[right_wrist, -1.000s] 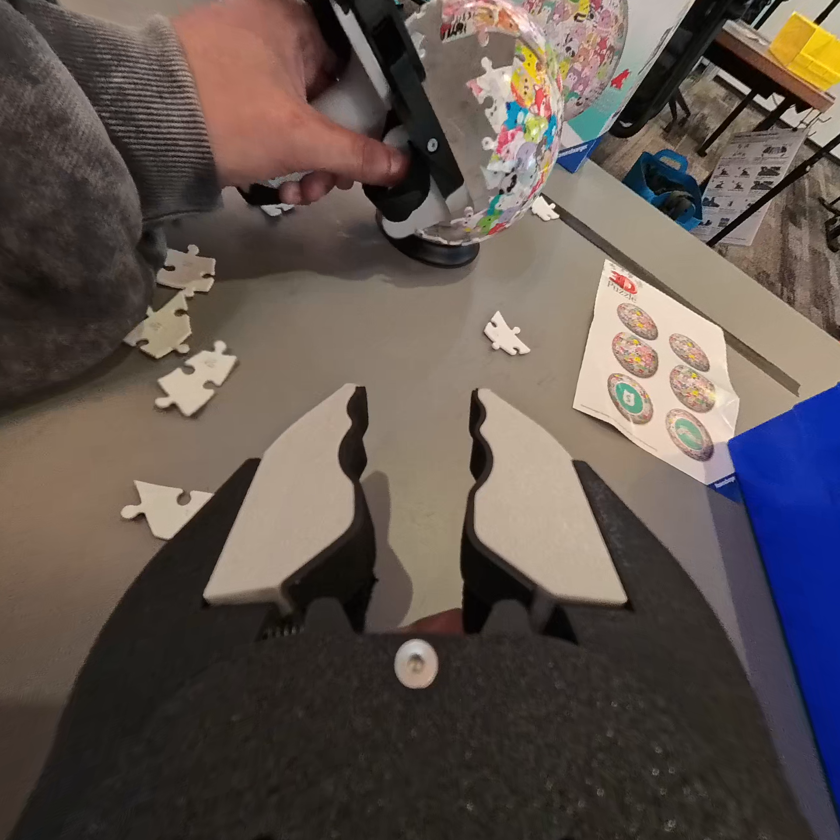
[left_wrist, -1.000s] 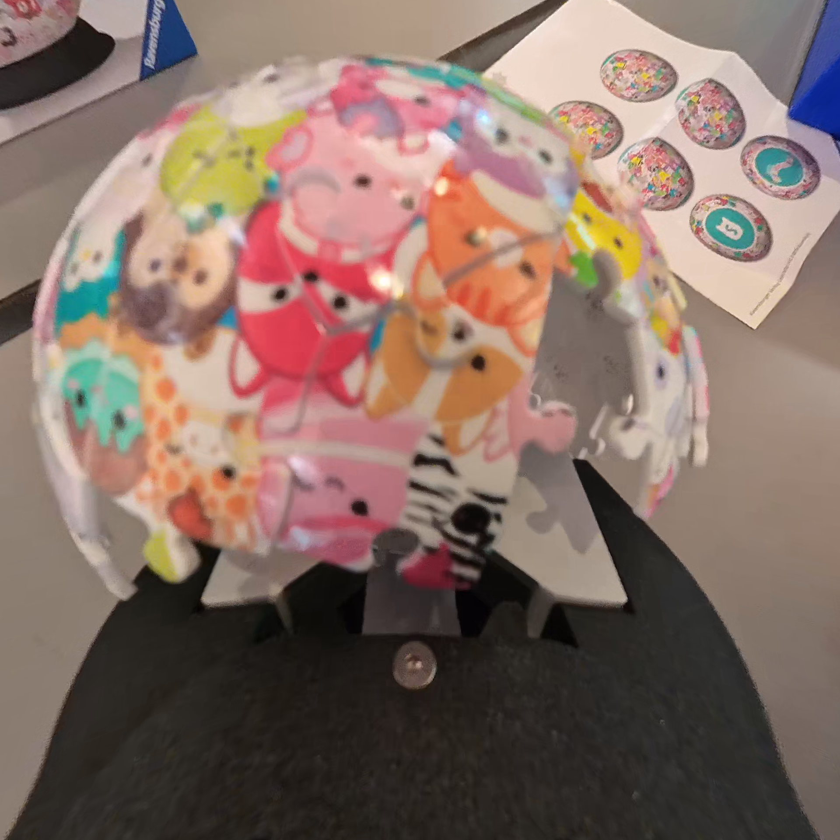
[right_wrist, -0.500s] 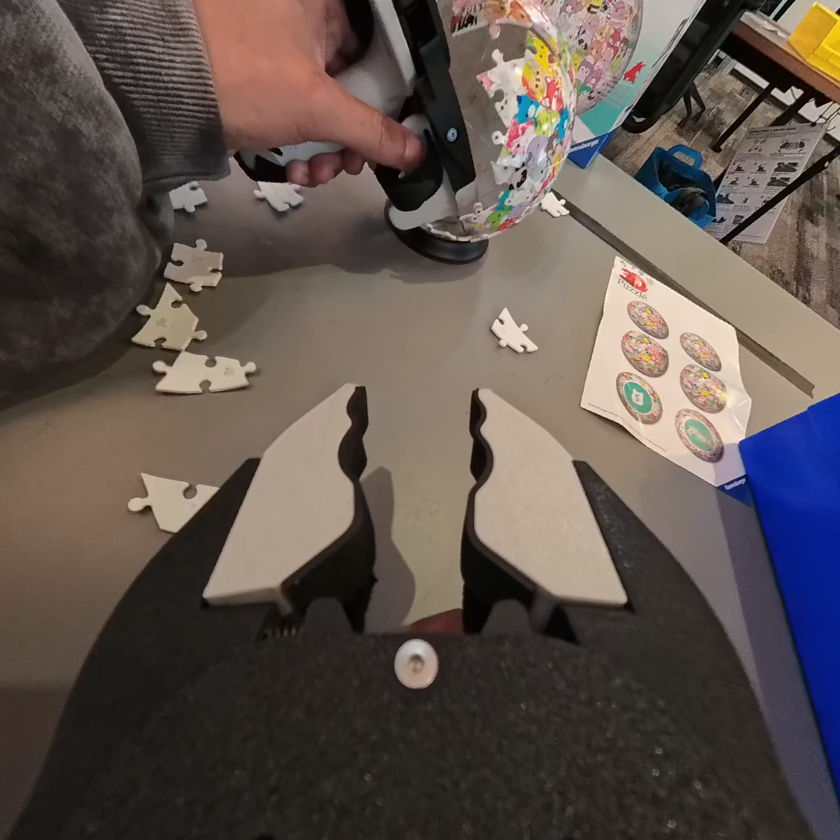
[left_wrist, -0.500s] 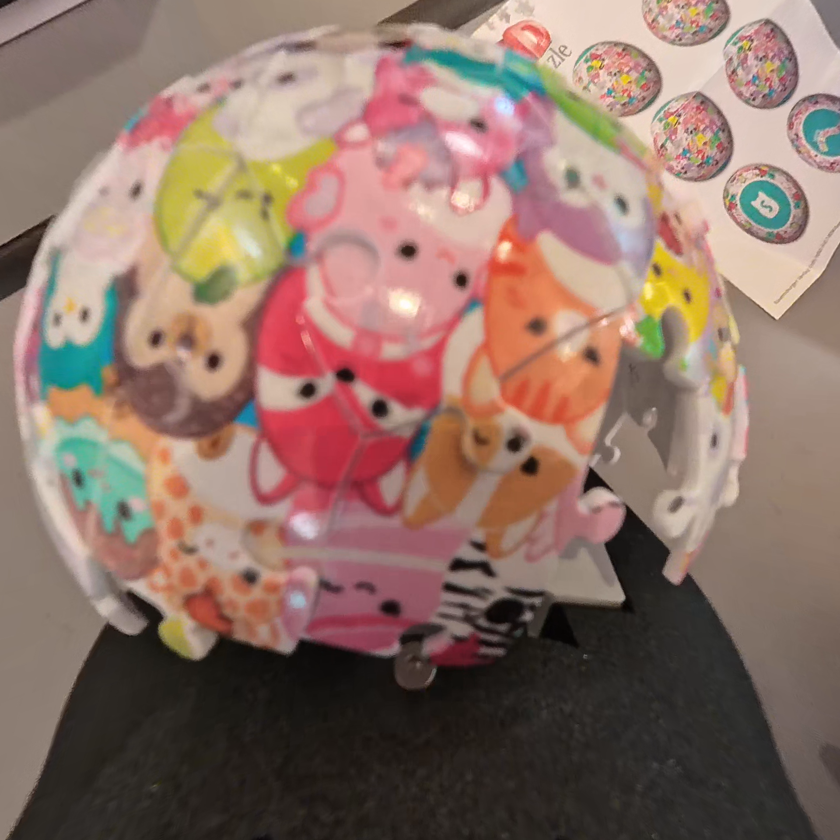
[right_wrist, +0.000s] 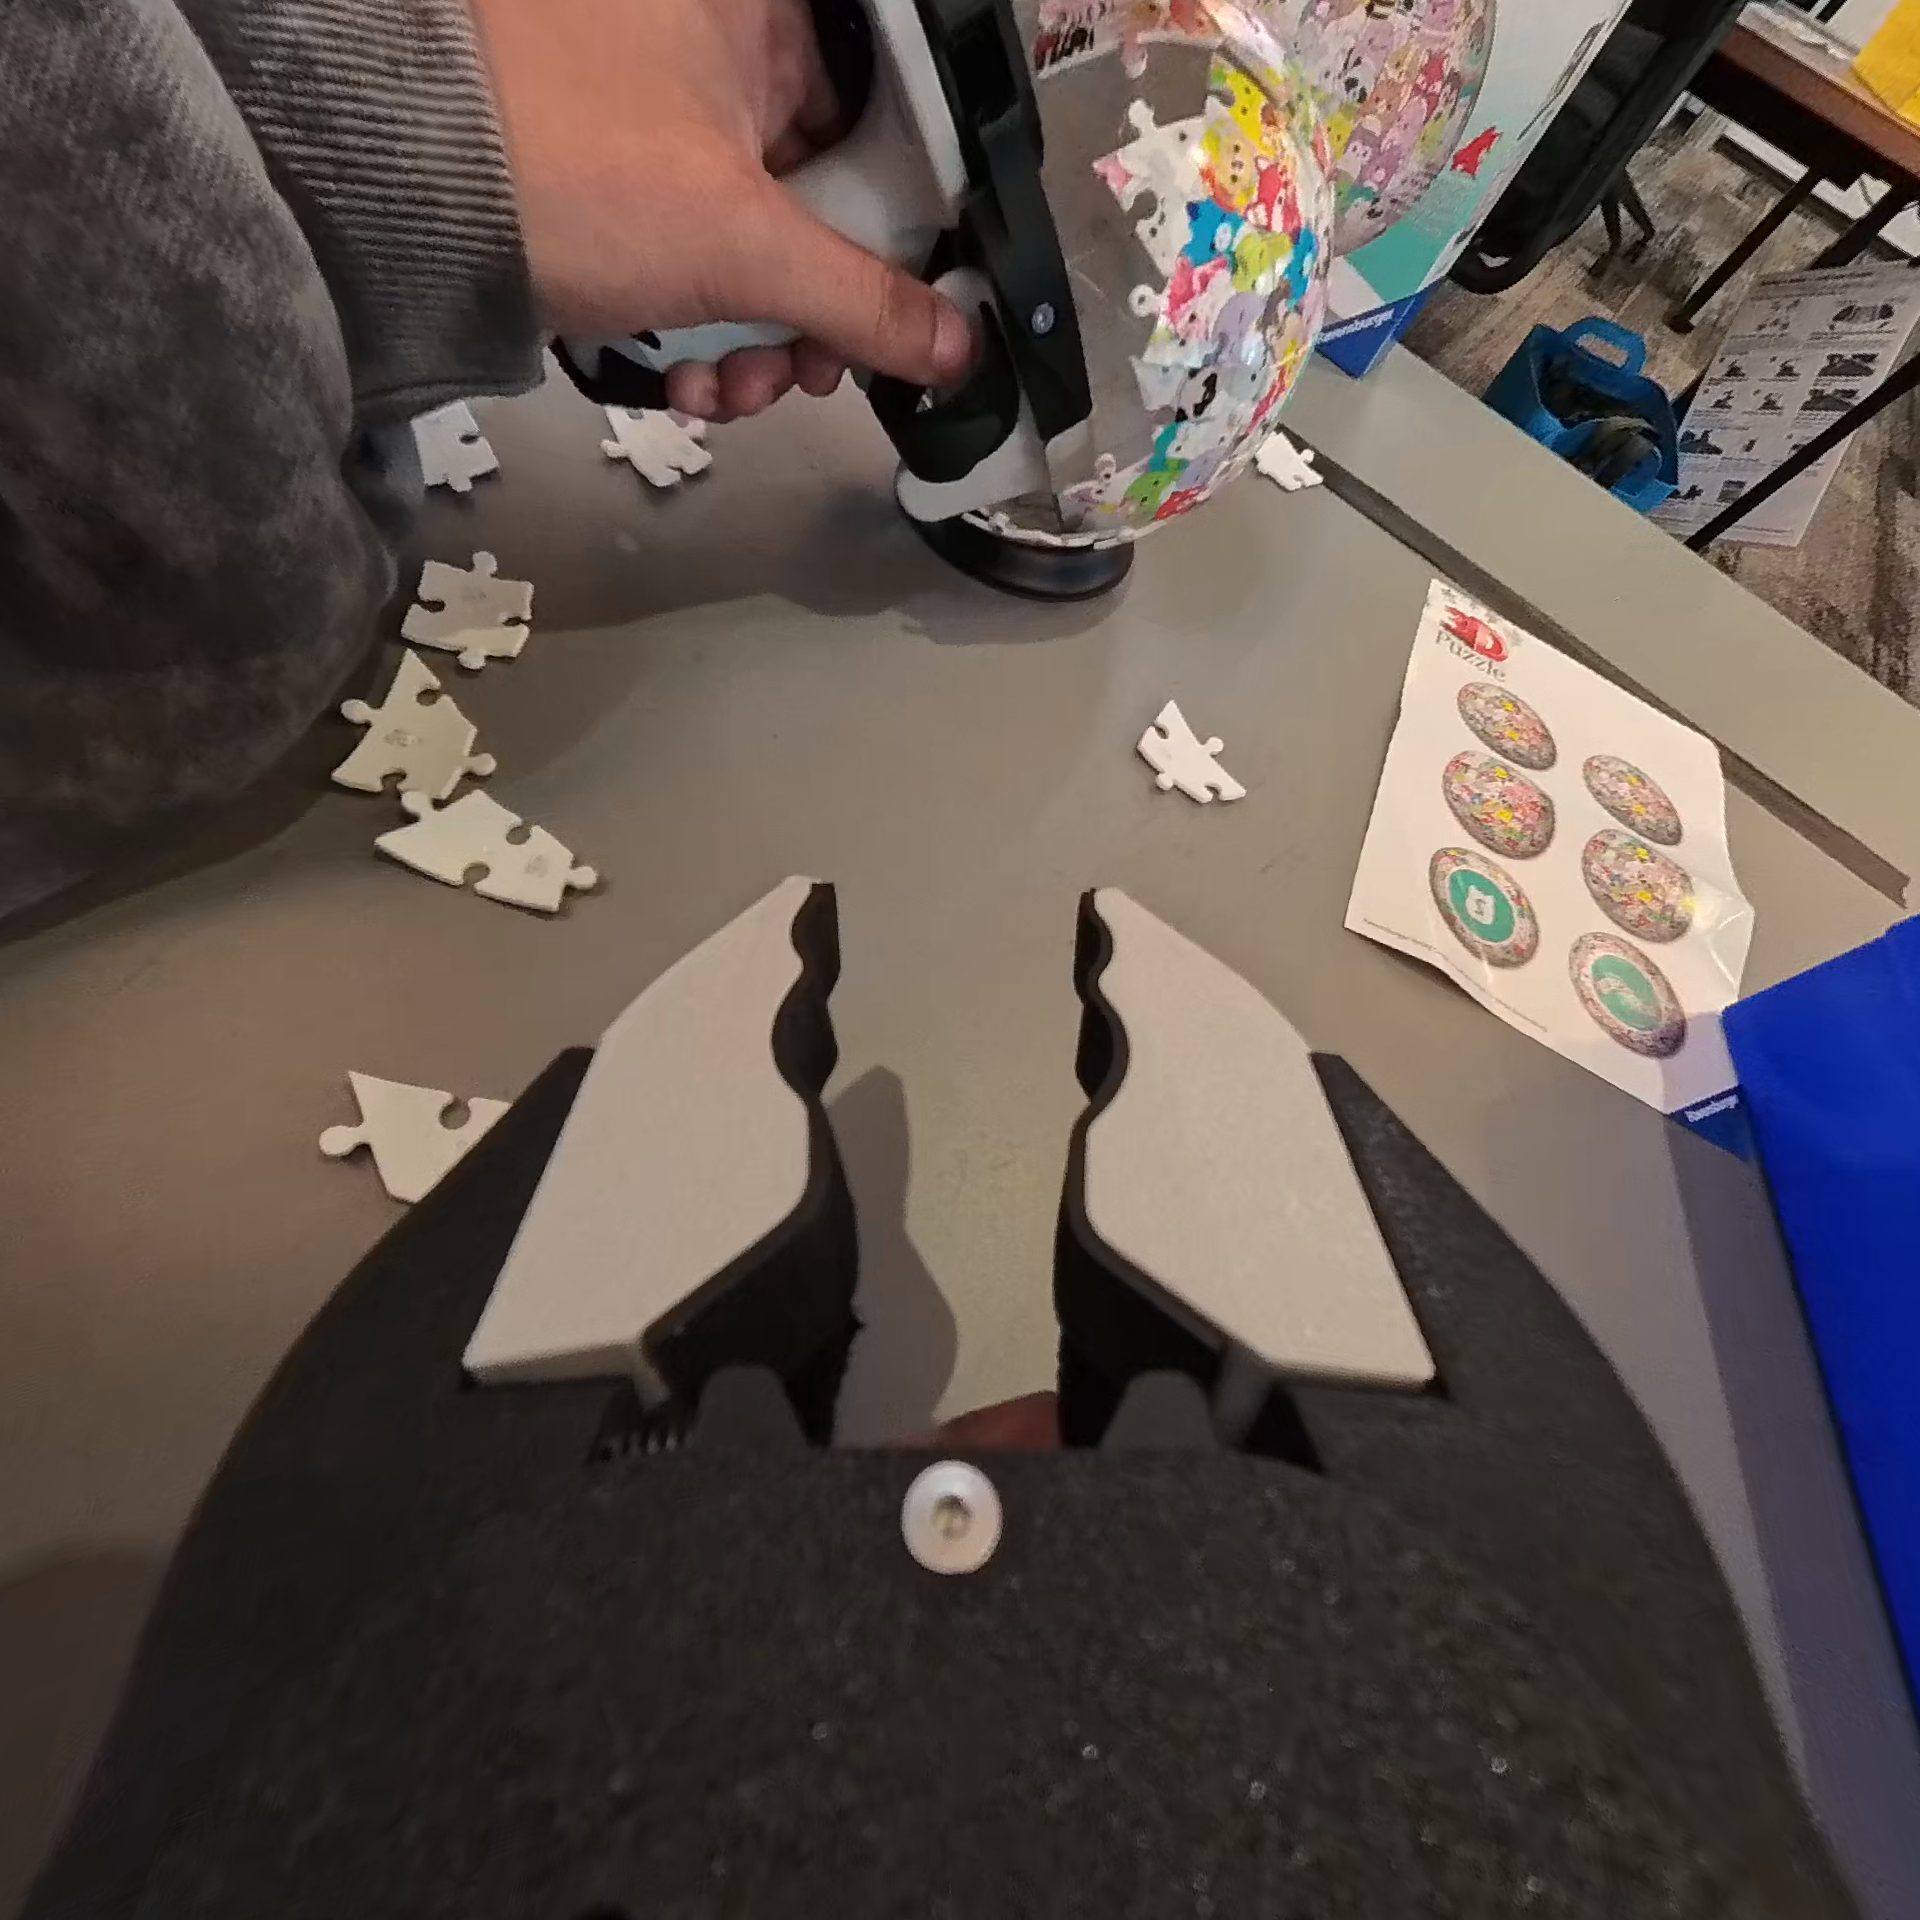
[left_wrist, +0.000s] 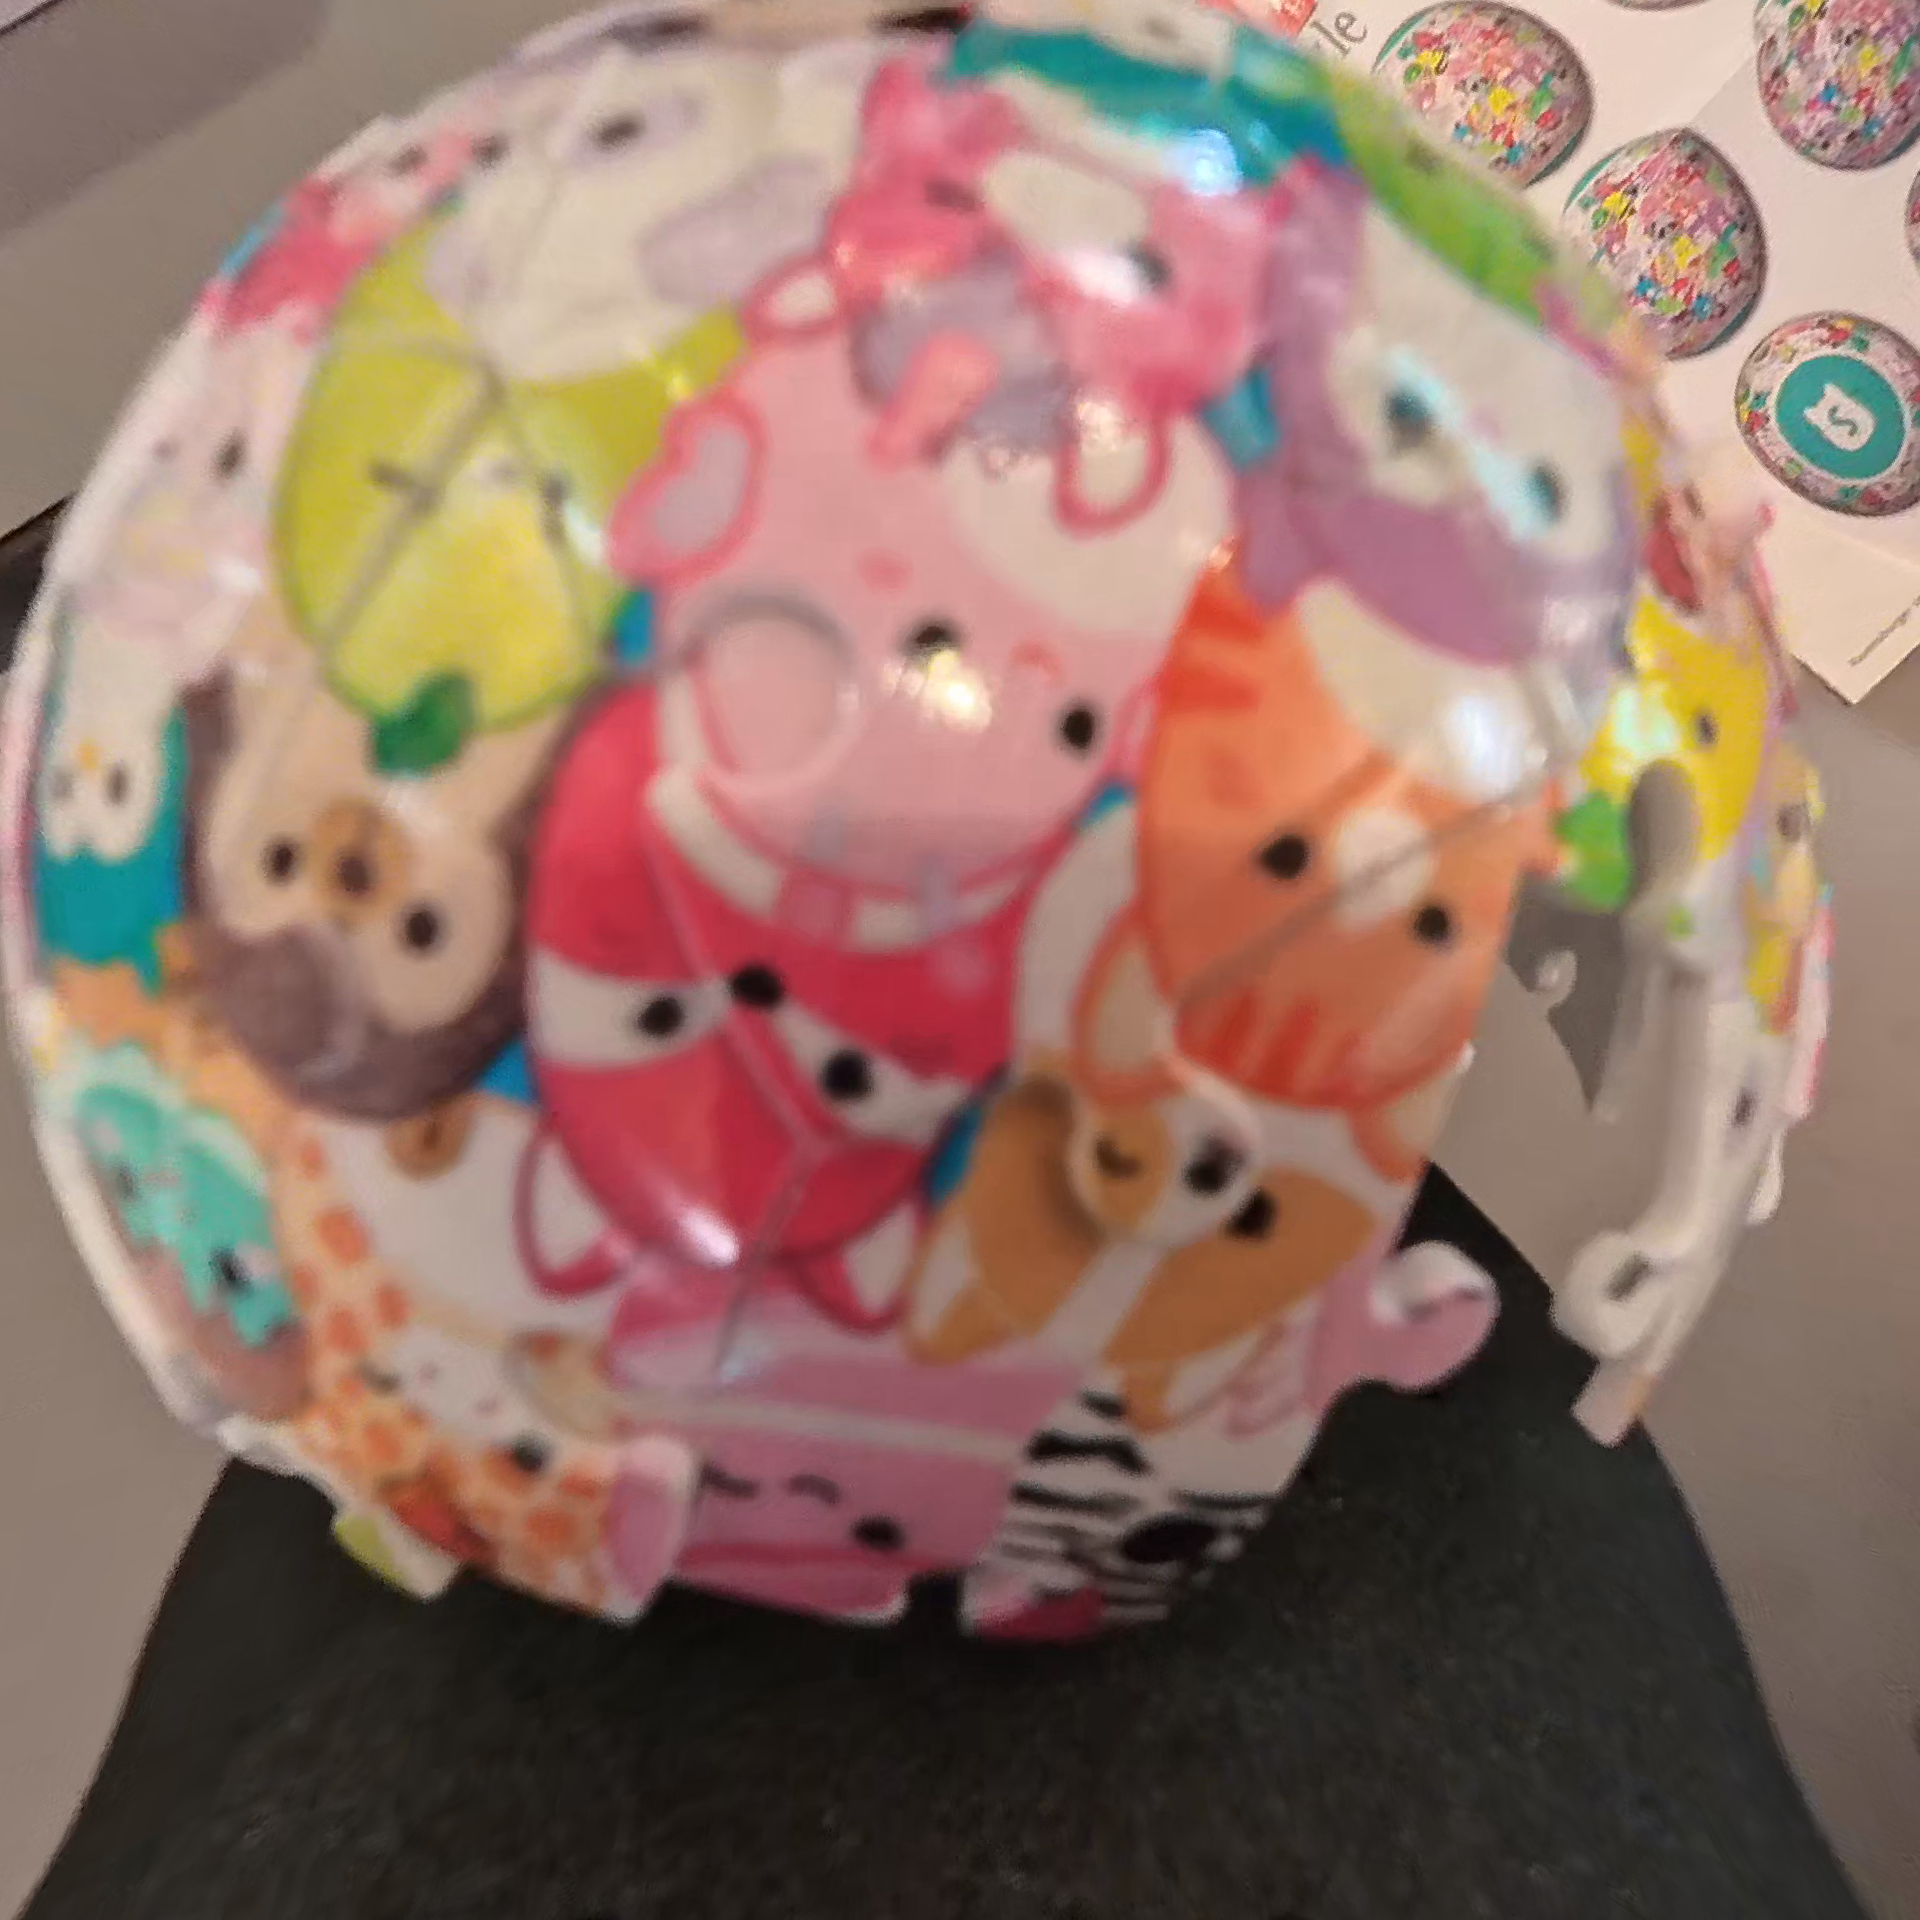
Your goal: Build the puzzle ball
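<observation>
The colourful puzzle ball point(left_wrist: 883, 831) fills the left wrist view, blurred and very close, and hides my left gripper's fingers. A gap point(left_wrist: 1569, 977) in its right side shows the grey inside. In the right wrist view the ball point(right_wrist: 1236, 260) sits tilted on a black stand point(right_wrist: 1023, 561) with its open side toward my left gripper point(right_wrist: 1039, 447), which a hand point(right_wrist: 707, 208) holds against its lower rim. My right gripper point(right_wrist: 956, 914) is open and empty above the table. Loose white pieces lie face down, one ahead point(right_wrist: 1190, 753) and several to the left point(right_wrist: 483, 852).
An instruction sheet point(right_wrist: 1548, 862) lies at the right, also in the left wrist view point(left_wrist: 1766, 208). A blue box point(right_wrist: 1849, 1247) stands at the right edge. The puzzle's box point(right_wrist: 1455, 156) stands behind the ball. A grey sleeve point(right_wrist: 187, 416) fills the left.
The ball has grown larger and slid lower in the left wrist view, now covering the fingers. The right gripper has drifted slightly forward and stays open.
</observation>
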Motion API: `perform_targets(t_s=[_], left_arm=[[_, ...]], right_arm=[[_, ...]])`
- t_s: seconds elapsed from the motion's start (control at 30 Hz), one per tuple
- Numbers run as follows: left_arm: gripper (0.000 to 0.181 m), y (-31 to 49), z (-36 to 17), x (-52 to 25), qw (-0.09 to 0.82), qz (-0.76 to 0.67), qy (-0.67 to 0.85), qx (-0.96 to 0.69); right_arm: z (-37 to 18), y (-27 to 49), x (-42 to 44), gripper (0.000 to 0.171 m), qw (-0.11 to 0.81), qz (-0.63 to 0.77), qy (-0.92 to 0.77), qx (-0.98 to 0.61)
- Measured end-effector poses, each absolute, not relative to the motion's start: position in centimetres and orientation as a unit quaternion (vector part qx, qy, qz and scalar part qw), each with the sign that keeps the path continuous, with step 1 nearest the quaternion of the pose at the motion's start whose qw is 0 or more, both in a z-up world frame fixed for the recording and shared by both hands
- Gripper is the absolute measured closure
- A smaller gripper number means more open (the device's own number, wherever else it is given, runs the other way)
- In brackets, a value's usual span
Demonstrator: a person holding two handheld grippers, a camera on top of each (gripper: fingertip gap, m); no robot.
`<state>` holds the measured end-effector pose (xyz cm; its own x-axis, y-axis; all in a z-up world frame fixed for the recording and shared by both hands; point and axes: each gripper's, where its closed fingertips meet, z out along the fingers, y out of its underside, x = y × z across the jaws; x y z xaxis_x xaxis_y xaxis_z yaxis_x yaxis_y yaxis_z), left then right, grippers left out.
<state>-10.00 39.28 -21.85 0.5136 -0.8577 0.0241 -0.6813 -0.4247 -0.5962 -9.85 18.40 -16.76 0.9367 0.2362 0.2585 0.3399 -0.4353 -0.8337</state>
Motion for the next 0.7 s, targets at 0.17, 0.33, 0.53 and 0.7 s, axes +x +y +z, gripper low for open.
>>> perform_targets(t_s=[0.17, 0.33, 0.53, 0.7], left_arm=[[0.022, 39.16, -21.96, -9.88, 0.260, -0.168, 0.469, -0.827], [0.031, 39.20, -21.97, -9.87, 0.260, -0.169, 0.468, -0.827], [0.024, 39.20, -21.97, -9.90, 0.264, -0.168, 0.468, -0.827], [0.038, 39.09, -21.93, -10.01, 0.268, -0.165, 0.469, -0.825]], right_arm=[[-16.79, 18.36, -10.03, 0.128, 0.502, -0.047, -0.173, -0.846], [-16.89, 18.32, -10.08, 0.128, 0.501, -0.045, -0.173, -0.847], [-16.88, 18.28, -10.07, 0.128, 0.500, -0.044, -0.172, -0.847], [-16.82, 18.24, -10.06, 0.128, 0.500, -0.045, -0.172, -0.847]])
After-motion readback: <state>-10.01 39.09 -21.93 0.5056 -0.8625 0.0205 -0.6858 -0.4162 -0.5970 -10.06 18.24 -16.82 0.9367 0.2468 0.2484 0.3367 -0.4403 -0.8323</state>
